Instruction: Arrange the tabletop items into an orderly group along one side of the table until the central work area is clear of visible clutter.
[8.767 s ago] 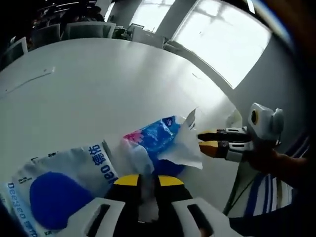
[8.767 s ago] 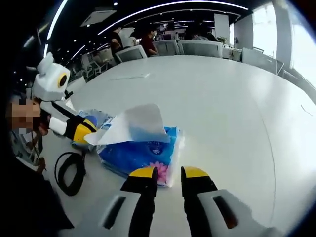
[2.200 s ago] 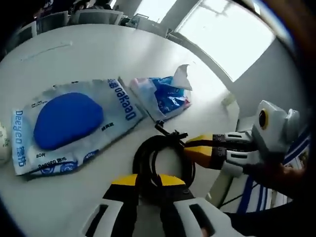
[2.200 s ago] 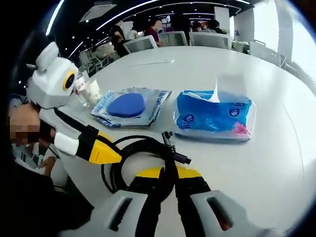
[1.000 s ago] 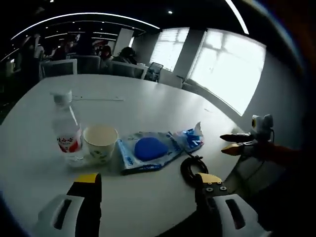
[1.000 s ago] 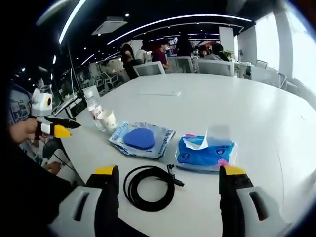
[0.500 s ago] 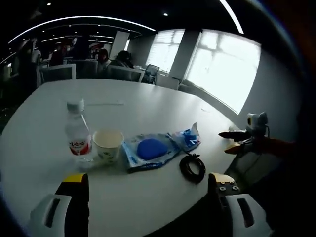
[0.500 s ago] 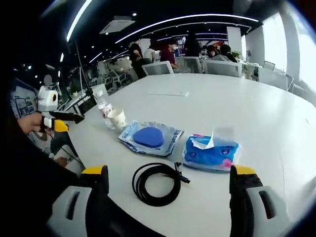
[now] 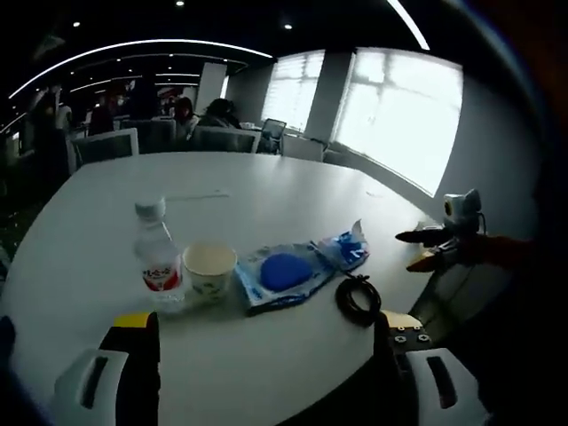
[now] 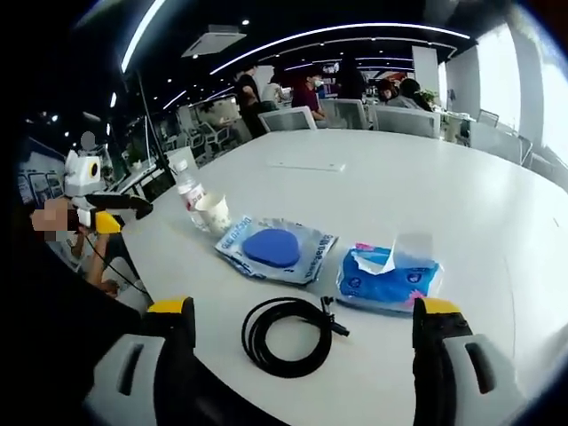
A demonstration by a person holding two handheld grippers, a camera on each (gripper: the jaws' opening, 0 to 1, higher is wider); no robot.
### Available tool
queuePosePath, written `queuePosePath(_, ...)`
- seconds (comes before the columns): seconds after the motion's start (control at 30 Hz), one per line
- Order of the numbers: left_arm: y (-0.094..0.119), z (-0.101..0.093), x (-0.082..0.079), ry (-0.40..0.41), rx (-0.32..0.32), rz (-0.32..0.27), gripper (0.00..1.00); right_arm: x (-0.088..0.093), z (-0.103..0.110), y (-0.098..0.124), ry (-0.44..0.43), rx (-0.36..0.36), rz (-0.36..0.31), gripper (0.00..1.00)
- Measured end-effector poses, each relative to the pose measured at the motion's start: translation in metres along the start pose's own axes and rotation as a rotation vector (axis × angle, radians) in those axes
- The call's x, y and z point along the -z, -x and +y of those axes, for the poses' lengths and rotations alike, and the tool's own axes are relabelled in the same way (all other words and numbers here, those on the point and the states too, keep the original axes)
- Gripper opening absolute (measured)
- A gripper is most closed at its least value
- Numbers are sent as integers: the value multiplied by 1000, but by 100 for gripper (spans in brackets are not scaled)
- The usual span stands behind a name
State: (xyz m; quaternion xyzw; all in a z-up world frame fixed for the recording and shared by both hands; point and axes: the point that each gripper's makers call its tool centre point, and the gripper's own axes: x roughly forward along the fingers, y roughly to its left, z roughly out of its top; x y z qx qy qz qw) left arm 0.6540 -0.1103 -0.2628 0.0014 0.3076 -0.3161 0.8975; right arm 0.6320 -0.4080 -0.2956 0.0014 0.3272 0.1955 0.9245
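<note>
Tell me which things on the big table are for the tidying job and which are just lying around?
For the job: water bottle, paper cup, wipes pack, tissue pack, black cable coil, lined up along the table's near edge.

Just there: thin white strip farther out on the table, chairs beyond it.

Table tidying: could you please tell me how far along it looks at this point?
It looks essentially done. The bottle, cup, wipes pack, tissue pack and coiled cable sit in a row along the near edge of the table, whose middle is bare. Nothing is in hand: the left tool and right tool are open. A thin strip lies farther across.
</note>
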Motion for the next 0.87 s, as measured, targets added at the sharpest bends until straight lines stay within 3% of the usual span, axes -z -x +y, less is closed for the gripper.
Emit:
queuePosePath(0.23, -4, -1, -1, -2, 13, -19, 100, 3, 4, -2, 5, 9, 17, 99)
queuePosePath(0.63, -10, -5, 4, 1, 40, 9, 100, 10, 6, -2, 9, 31, 33, 98)
queuePosePath(0.87, -9, 0, 2, 3, 39, 2, 100, 5, 5, -1, 19, 40, 23, 98)
